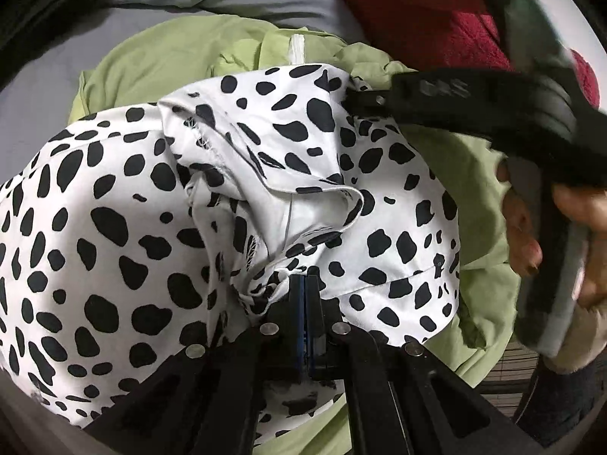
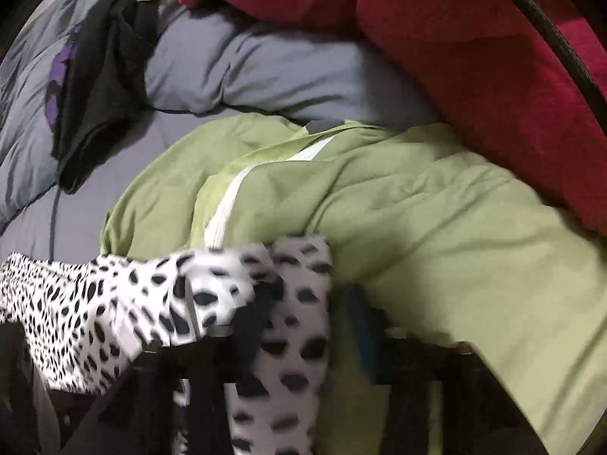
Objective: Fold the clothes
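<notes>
Green jacket (image 2: 417, 227) underlies spotted garment (image 1: 114, 227); red blanket (image 2: 474, 57) behind.

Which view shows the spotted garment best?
The left wrist view: the spotted garment fills the frame, sharp, its seams and folds visible. The right wrist view shows only a blurred strip of it at the bottom, over the green garment.

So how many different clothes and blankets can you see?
5: spotted garment in front, green one under it, red fleece at top right, black garment at top left, grey bedding behind. More may be hidden underneath.
</notes>
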A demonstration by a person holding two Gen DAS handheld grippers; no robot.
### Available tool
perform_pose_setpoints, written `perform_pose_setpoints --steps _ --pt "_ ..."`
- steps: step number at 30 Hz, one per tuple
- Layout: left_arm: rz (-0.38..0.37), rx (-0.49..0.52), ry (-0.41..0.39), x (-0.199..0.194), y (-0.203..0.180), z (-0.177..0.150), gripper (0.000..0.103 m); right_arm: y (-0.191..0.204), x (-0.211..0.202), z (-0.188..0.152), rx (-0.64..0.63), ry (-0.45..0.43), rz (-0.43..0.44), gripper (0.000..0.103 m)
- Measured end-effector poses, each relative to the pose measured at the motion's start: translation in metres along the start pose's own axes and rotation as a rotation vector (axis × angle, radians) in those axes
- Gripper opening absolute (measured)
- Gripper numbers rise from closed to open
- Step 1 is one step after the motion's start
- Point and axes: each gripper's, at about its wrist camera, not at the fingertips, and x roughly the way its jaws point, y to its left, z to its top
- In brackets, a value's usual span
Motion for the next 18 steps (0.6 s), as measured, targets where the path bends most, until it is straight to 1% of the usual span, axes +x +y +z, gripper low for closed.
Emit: perform_pose_setpoints --steps 1,3,5,7,9,10,12,13,14,15,16,18 --pt "0.001 0.000 0.000 0.001 -0.001 -0.001 0.002 0.001 0.003 0.003 0.002 0.000 -0.006 0.021" --pt "0.000 -0.002 -0.003 0.003 -0.001 -0.003 0.002 0.004 0.009 0.010 0.006 0.000 -0.017 0.017" --pt "-0.003 -0.012 -0.008 0.007 0.000 -0.005 0.002 0.002 0.010 0.017 0.043 -0.020 -0.005 0.013" --pt "-0.016 -0.025 -0.014 0.006 0.004 -0.010 0.002 -0.002 0.001 0.024 0.084 -0.096 -0.006 0.010" --pt "-0.063 -0.051 -0.025 0.004 0.010 -0.014 0.002 -0.005 -0.013 0.024 0.103 -0.178 -0.014 0.011" --pt "-0.093 -0.066 -0.030 0.002 0.013 -0.015 0.002 -0.006 -0.023 0.020 0.111 -0.203 -0.016 0.011" --pt "-0.160 -0.123 -0.051 -0.009 0.023 -0.017 0.002 -0.003 -0.041 0.004 0.099 -0.231 -0.019 0.015" --pt "-0.188 -0.126 -0.074 -0.017 0.023 -0.017 0.002 0.002 -0.050 -0.013 0.070 -0.238 -0.024 0.020" --pt "-0.216 -0.126 -0.098 -0.026 0.023 -0.016 0.002 0.007 -0.058 -0.028 0.043 -0.245 -0.026 0.028" --pt "-0.243 -0.127 -0.122 -0.034 0.023 -0.015 0.002 0.011 -0.062 -0.042 0.021 -0.256 -0.024 0.027" --pt "-0.247 -0.104 -0.134 -0.039 0.018 -0.009 0.002 0.013 -0.066 -0.064 0.006 -0.266 -0.016 0.026" --pt "-0.251 -0.055 -0.158 -0.046 0.009 0.004 0.002 0.012 -0.067 -0.091 0.023 -0.257 0.002 0.026"
